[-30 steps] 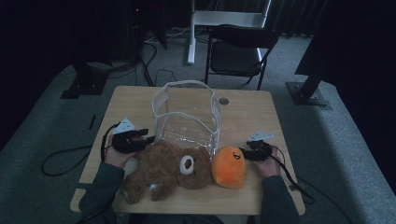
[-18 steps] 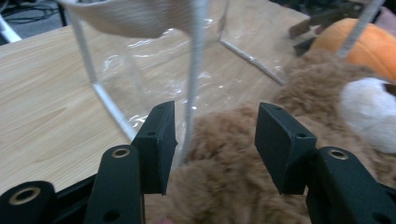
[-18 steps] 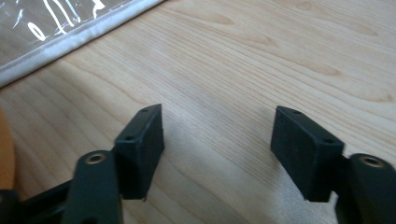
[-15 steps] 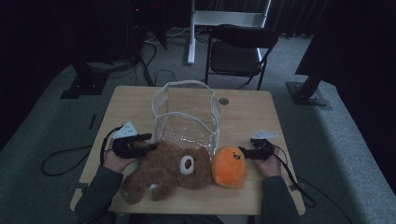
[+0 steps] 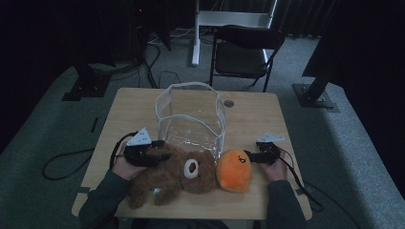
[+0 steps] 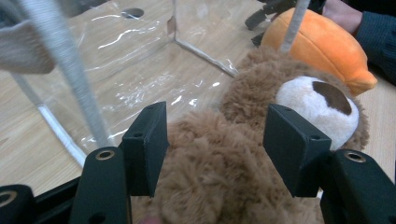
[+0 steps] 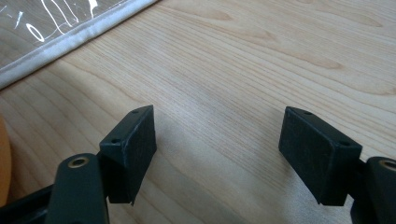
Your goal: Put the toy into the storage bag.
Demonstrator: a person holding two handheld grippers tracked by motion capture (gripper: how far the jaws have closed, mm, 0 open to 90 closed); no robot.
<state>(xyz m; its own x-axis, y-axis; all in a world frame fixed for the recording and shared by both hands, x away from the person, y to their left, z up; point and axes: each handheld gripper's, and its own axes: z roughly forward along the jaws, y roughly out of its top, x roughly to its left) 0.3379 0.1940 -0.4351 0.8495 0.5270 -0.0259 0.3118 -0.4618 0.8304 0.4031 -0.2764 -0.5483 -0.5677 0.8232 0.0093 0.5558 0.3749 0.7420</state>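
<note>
Your left gripper has just been opening; its jaws straddle the fluffy brown teddy bear without pressing it. The bear lies at the near edge of the light wooden table, touching the clear plastic zip bag. Your right gripper, released (jaws wide over bare wood), sits just beside the orange round plush toy.

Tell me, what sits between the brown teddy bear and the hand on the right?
An orange plush lies between the bear and the right tongs, beside the bear's head. The high view shows it.
</note>
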